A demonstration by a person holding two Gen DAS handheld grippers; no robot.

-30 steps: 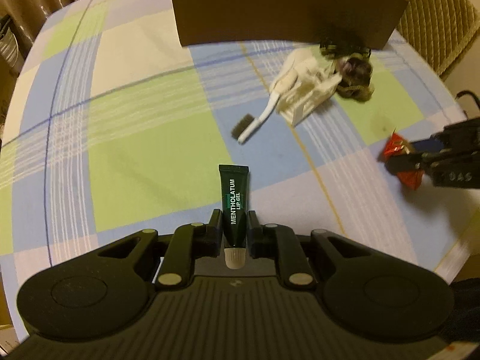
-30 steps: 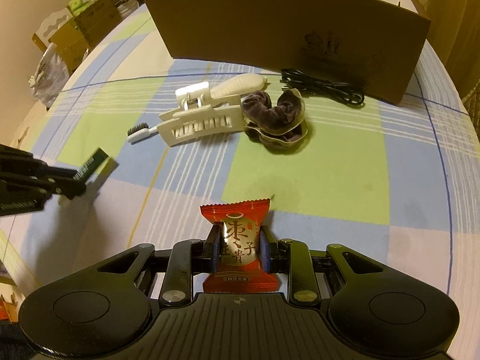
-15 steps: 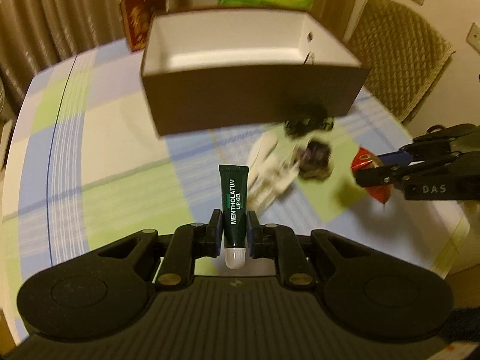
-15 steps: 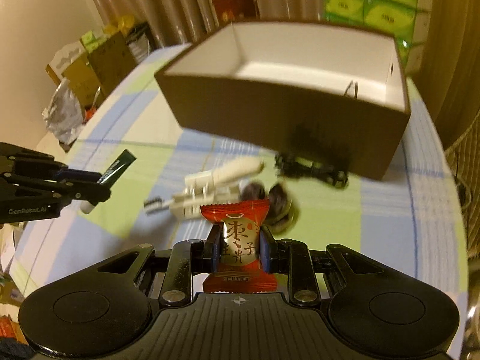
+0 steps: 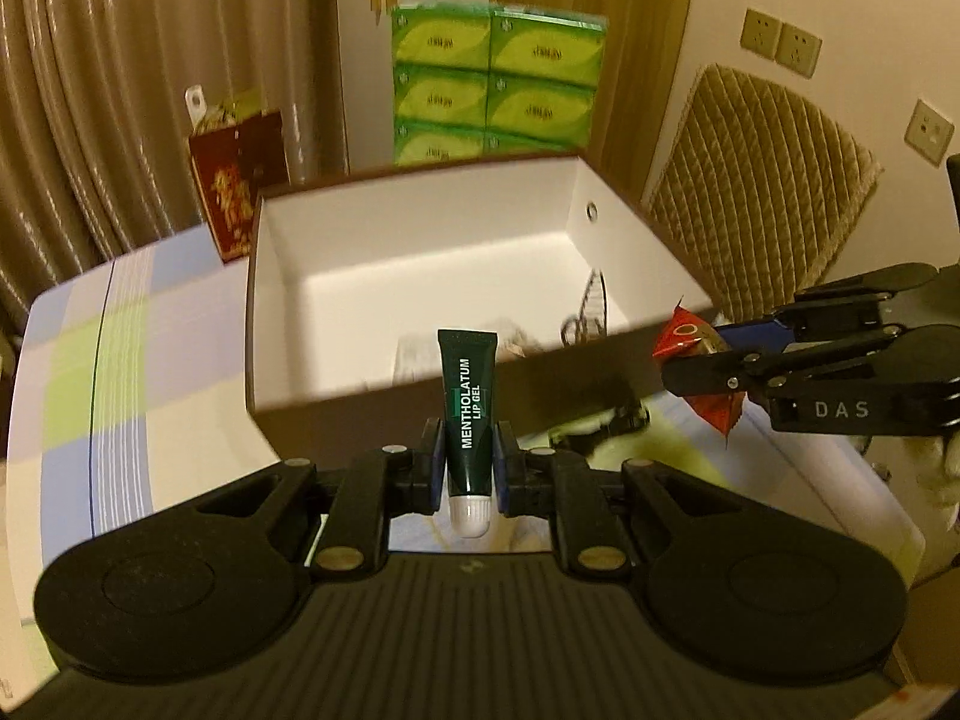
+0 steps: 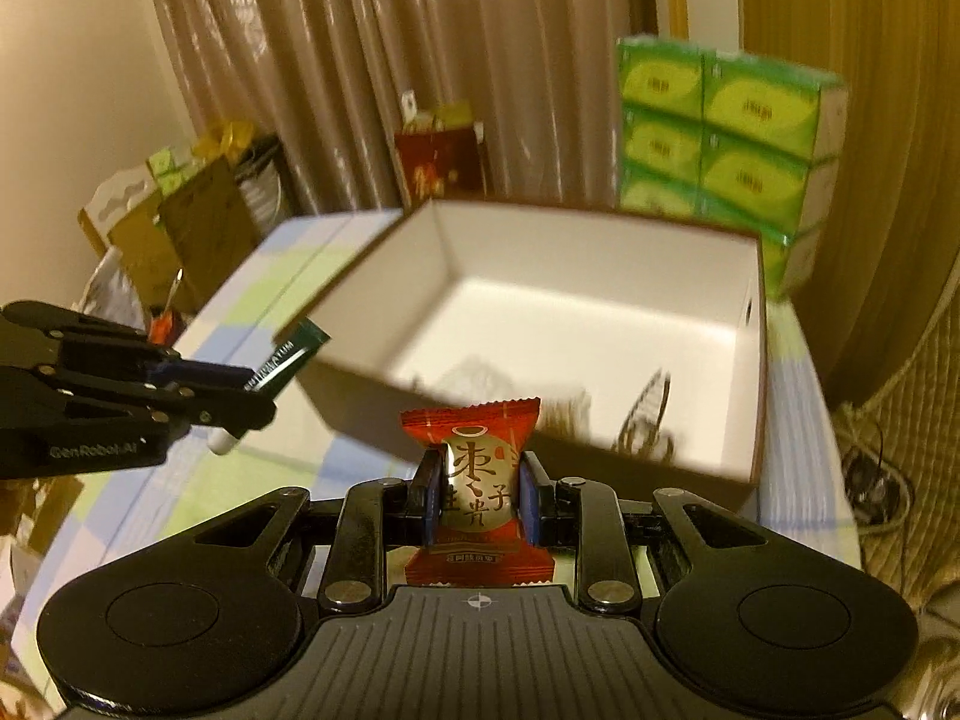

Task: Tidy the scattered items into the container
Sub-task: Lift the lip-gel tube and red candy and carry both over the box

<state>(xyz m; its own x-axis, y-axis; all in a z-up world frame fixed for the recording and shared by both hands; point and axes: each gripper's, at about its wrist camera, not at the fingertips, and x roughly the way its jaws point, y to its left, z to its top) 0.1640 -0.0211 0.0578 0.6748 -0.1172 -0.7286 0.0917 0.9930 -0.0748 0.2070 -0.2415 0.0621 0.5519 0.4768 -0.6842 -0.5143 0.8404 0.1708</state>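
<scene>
My left gripper (image 5: 469,468) is shut on a dark green Mentholatum lip gel tube (image 5: 468,408), held in the air just in front of the brown box (image 5: 336,405). My right gripper (image 6: 478,495) is shut on a red candy packet (image 6: 477,480), also raised before the box (image 6: 744,471). The box has a white inside with a few blurred items near its front wall. Each gripper shows in the other's view: the right one (image 5: 696,360) with the candy (image 5: 690,342), the left one (image 6: 258,384) with the tube (image 6: 288,360).
The box stands on a checked tablecloth (image 5: 120,372). Loose items lie partly hidden on the cloth below the box front (image 5: 606,426). Green tissue packs (image 5: 495,90), a red bag (image 5: 237,186), curtains and a padded chair (image 5: 762,180) stand behind the table.
Both grippers have risen and tilted up toward the box with their items. The box's inside now fills the views, and the loose items on the cloth have dropped out of sight.
</scene>
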